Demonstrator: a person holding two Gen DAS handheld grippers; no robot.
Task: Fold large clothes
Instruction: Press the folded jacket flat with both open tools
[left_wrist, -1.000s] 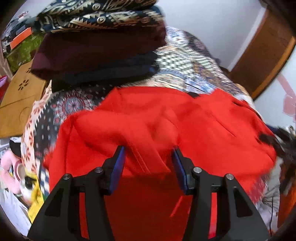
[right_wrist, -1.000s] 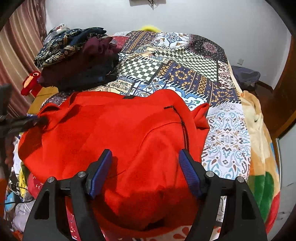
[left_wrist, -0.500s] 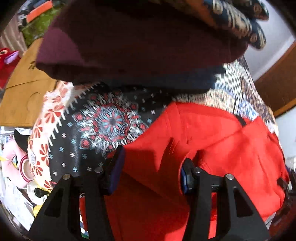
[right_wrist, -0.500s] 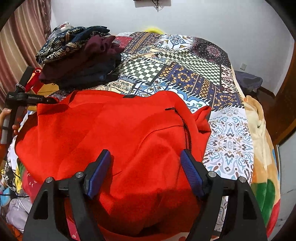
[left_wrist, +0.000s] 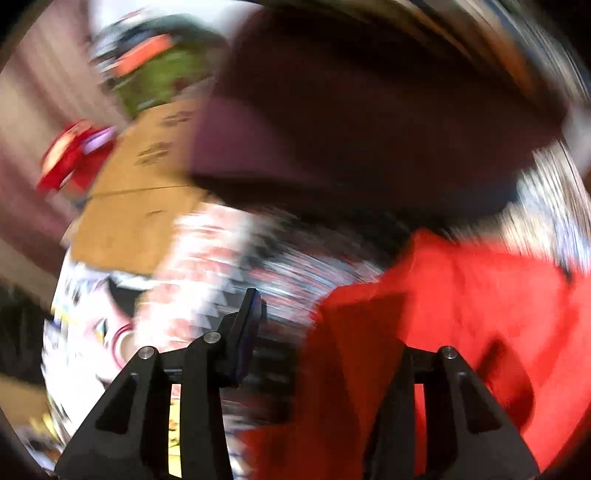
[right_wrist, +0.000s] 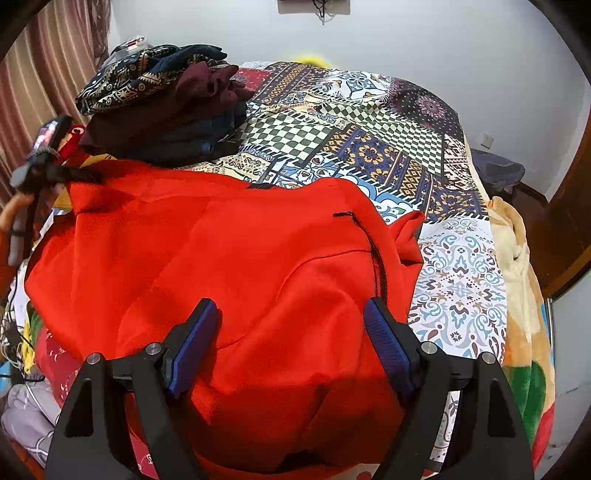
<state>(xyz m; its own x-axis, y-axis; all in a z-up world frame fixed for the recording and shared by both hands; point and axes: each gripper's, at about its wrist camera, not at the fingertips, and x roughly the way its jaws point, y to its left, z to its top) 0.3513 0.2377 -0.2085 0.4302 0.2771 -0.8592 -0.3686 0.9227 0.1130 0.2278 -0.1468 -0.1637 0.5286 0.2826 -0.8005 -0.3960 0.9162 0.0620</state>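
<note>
Fleece in bright red, a large garment (right_wrist: 236, 280), is lying spread over the near half of the bed (right_wrist: 458, 266), its dark zip running down the right side and one corner folding out onto the patterned patchwork cover. The right gripper (right_wrist: 291, 339) is hovering just above the garment's near part with its blue-padded fingers (right_wrist: 388, 343) standing wide apart; they have just been spreading further, and red cloth is showing between them without either pad pressing on it. At the far left edge of the garment a hand (right_wrist: 14, 221) is holding the left gripper (right_wrist: 66, 173) at the cloth's corner. The left wrist view is heavily blurred: the left finger (left_wrist: 243, 332) is standing clear over the bed cover, while the right one is lying buried under a fold of the red cloth (left_wrist: 461, 332). Its jaws have just been closing, yet whether they are pinching the fold I cannot tell. Behind the garment a pile of folded clothes (right_wrist: 166, 107) is sitting on the bed, a dark patterned piece on top of maroon and navy ones. A brown cardboard box (left_wrist: 136, 206) is standing beside the bed; its contents are not visible.
</note>
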